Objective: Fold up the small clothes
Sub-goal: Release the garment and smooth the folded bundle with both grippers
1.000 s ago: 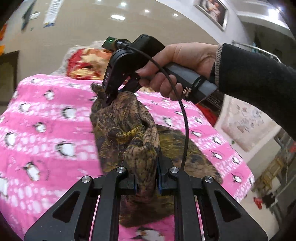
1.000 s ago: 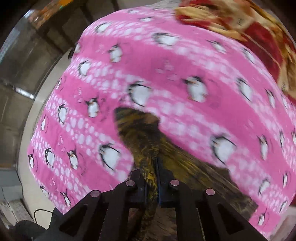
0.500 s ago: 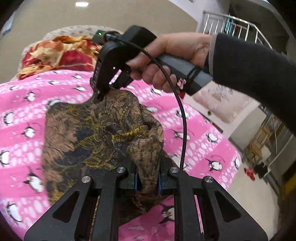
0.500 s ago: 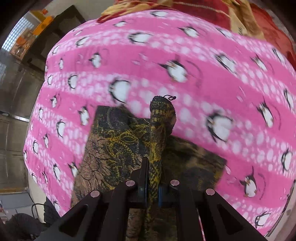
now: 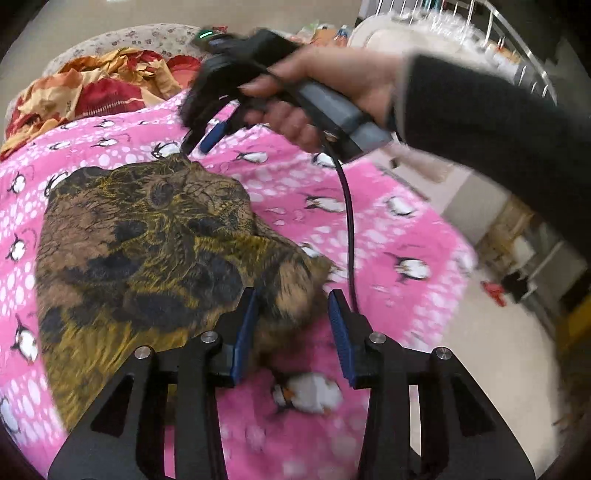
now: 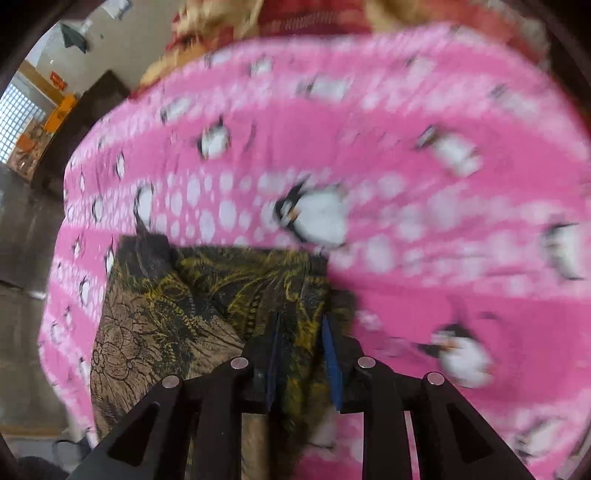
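Observation:
A small brown garment with a yellow and black print (image 5: 147,243) lies folded over on the pink penguin blanket (image 5: 314,192). My left gripper (image 5: 293,325) is open, its blue pads either side of the garment's near corner. My right gripper (image 5: 201,142), held by a hand, hovers open just above the garment's far corner. In the right wrist view the garment (image 6: 207,295) lies flat and my right gripper (image 6: 301,347) stands open over its edge.
A red and orange floral quilt (image 5: 92,92) is bunched at the far end of the bed. The blanket's right edge (image 5: 454,258) drops to the floor. A clothes rack (image 5: 461,22) stands behind the right arm.
Both grippers have opened and let go of the garment. The lifted fold has dropped flat onto the blanket. The right gripper has risen slightly off the far corner.

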